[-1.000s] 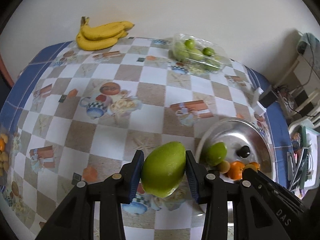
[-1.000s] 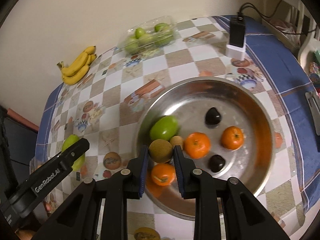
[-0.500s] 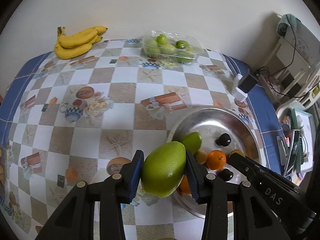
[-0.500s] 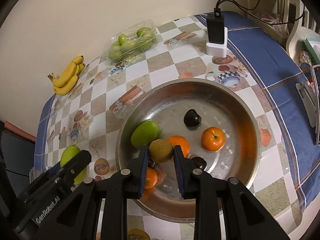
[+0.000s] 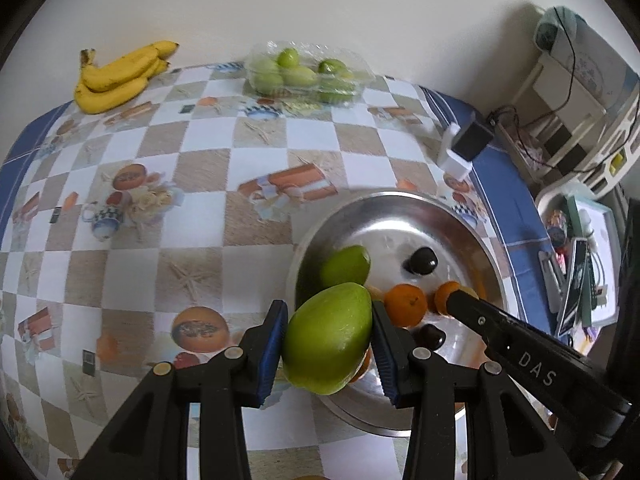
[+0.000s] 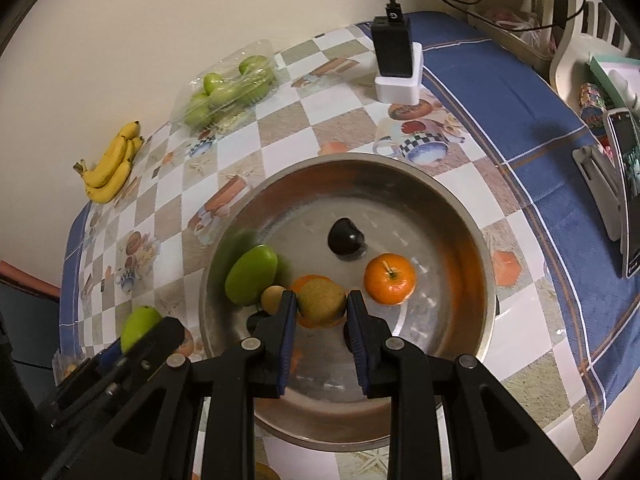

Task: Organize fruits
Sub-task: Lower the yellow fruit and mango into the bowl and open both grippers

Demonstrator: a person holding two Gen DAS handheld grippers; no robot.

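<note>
Fruits half sorted; both grippers loaded over metal bowl (image 6: 460, 208).
Left gripper (image 5: 330, 340) clamps green mango (image 5: 328, 338), right gripper (image 6: 322, 306) pinches kiwi (image 6: 320, 300); bananas (image 5: 116, 76) upper left, unsorted.

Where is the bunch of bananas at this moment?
The bunch of bananas lies at the far left corner of the table in the left wrist view, against the wall. Its nearest neighbour is the clear plastic box of green fruits, to its right.
</note>
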